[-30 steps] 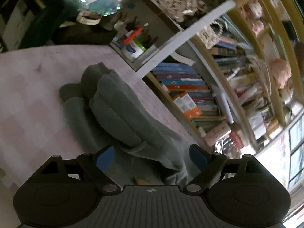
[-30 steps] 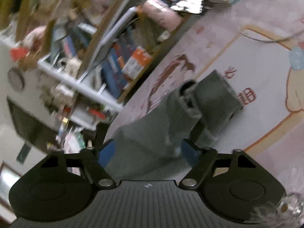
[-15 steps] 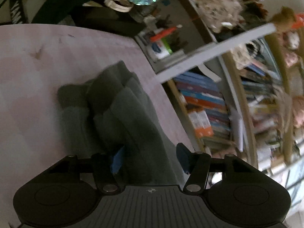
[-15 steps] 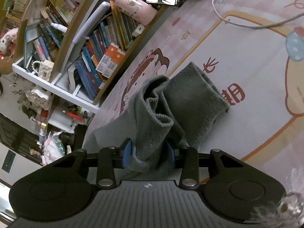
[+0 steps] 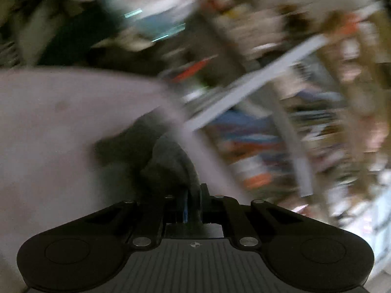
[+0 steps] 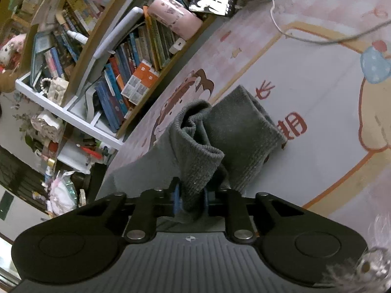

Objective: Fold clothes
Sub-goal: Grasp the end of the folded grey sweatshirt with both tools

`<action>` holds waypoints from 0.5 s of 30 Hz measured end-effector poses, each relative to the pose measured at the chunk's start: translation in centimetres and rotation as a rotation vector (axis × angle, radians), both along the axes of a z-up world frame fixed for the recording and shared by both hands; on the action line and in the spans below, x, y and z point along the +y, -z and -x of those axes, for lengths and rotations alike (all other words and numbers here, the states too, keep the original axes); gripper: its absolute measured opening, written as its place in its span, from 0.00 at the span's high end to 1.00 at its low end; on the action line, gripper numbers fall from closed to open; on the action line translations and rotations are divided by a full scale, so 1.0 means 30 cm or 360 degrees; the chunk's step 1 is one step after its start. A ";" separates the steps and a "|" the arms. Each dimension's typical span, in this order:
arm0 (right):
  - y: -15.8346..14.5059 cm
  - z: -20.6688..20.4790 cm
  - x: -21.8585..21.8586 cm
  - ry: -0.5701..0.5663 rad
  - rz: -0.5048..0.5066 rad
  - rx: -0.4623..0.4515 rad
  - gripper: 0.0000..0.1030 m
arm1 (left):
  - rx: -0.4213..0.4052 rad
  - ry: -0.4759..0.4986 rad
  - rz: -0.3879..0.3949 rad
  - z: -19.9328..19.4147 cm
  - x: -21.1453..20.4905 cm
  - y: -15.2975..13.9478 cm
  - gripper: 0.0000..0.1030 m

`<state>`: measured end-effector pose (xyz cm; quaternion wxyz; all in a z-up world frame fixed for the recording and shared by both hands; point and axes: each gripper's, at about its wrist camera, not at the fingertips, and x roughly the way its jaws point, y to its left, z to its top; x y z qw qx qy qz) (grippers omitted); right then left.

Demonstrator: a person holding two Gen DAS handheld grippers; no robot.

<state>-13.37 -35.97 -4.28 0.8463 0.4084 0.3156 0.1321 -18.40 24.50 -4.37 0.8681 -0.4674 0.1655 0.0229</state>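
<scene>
Grey knit garment (image 6: 234, 131) lies bunched on the mat (image 6: 325, 112), near the bookshelf (image 6: 127, 56). One end sits flat on the mat beside red printed characters (image 6: 293, 124); a ribbed fold rises from the middle and runs back toward the camera.

Right gripper (image 6: 190, 199): jaws drawn in narrow, clamped on that raised ribbed fold. Cloth fills the gap between the blue pads (image 6: 176, 199) and hangs a little below them. A wider flap of the garment spreads to the left of the fingers, over the mat.

Left gripper (image 5: 194, 201): jaws nearly together, pinching a thin strip of the garment (image 5: 171, 161). Blue pad (image 5: 185, 206) just shows beside the cloth. Left wrist view is heavily motion-blurred; the garment reads as a dark grey mass rising from the jaws over the pale pink mat (image 5: 48, 122). Cannot tell how the cloth lies beyond the pinch.

Mat is pinkish with cartoon prints: a brown figure (image 6: 195, 85) touching the garment's far edge, a yellow outlined figure (image 6: 374, 122) well apart to the right. A white cable (image 6: 317, 40) trails across the far part of the mat.

Bookshelf holds upright books, an orange box (image 6: 141, 80), a pink cylinder (image 6: 173, 15) lying on its side. In the left wrist view the shelf (image 5: 268, 78) is only streaks of colour.
</scene>
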 end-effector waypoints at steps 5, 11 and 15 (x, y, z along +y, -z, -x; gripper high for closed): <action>-0.125 0.006 -0.023 0.0061 0.0117 -0.0230 0.94 | 0.0021 0.0011 0.0061 0.014 0.010 0.036 0.93; -0.203 0.058 -0.034 0.0153 0.0406 -0.0407 0.95 | 0.0036 0.0035 0.0035 0.015 0.000 0.040 0.91; -0.063 0.009 -0.061 0.0155 0.0419 -0.0133 0.94 | 0.0062 0.0033 0.0022 0.008 -0.001 0.043 0.84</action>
